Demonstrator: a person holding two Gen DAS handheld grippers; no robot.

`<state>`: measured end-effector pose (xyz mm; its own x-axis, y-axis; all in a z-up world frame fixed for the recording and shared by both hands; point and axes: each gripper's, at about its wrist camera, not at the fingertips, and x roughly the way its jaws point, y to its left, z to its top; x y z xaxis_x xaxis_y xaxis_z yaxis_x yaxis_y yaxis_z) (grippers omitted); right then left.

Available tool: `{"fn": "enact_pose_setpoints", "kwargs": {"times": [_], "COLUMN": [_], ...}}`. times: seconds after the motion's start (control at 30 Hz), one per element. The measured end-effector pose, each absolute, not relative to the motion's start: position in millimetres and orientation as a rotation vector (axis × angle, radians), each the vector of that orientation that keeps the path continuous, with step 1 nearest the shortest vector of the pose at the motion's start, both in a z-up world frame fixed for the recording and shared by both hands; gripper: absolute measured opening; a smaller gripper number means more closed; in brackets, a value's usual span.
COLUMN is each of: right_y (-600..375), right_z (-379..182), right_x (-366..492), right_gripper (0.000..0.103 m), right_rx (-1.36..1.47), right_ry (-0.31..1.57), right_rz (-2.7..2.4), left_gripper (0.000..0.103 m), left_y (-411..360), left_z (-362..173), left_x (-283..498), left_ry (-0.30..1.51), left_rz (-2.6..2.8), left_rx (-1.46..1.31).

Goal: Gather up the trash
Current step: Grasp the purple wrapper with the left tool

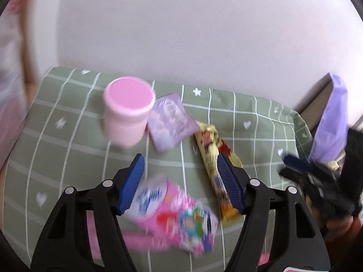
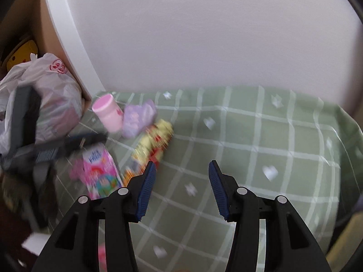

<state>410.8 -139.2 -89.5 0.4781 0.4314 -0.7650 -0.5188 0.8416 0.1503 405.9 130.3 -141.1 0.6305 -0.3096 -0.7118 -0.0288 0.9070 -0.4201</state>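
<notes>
A pink drink carton (image 1: pixel 172 210) lies blurred on the green checked cloth (image 1: pixel 68 136), low between the blue pads of my left gripper (image 1: pixel 180 156). Its jaws stand apart, with the left pad close against the carton and the right pad clear of it. Beyond them are a yellow snack wrapper (image 1: pixel 208 140), a purple wrapper (image 1: pixel 170 122) and a pink lidded jar (image 1: pixel 127 113). My right gripper (image 2: pixel 181 163) is open over bare cloth (image 2: pixel 272 147), with nothing between its fingers. From there the carton (image 2: pixel 99 172), yellow wrapper (image 2: pixel 154 140), purple wrapper (image 2: pixel 138 117) and jar (image 2: pixel 107 111) lie to the left.
A purple bag (image 1: pixel 331 117) hangs at the table's right edge, behind the blurred right gripper (image 1: pixel 295 167). A filled white plastic bag (image 2: pixel 45 95) sits off the table's left end, by the blurred left gripper (image 2: pixel 74 145). A white wall runs behind the table.
</notes>
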Motion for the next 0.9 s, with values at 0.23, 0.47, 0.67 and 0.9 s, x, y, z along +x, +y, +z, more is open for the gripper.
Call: {"fn": "enact_pose_setpoints", "kwargs": {"times": [0.23,0.47,0.67,0.9], "right_y": [-184.5,-200.7,-199.6,-188.0], "right_z": [-95.7,-100.0,-101.3,-89.8], "right_x": [396.6,392.4,385.7,371.9], "right_gripper": [0.046,0.046,0.046,0.046], "right_rx": [-0.043,-0.03,-0.051,-0.083], "right_ry": [0.92,0.924,0.927,0.893], "right_rz": [0.524,0.497,0.494,0.524], "left_gripper": [0.062,0.059,0.031,0.002], "left_y": [125.4,145.5,137.8,132.2], "left_z": [-151.7,-158.4,-168.9,-147.3], "left_x": [442.6,466.0,489.8,478.1], "left_ry": [0.919,0.935,0.974,0.933], "left_rz": [-0.134,-0.058,-0.065,-0.112], "left_rx": [-0.372,-0.395,-0.41,-0.358]}}
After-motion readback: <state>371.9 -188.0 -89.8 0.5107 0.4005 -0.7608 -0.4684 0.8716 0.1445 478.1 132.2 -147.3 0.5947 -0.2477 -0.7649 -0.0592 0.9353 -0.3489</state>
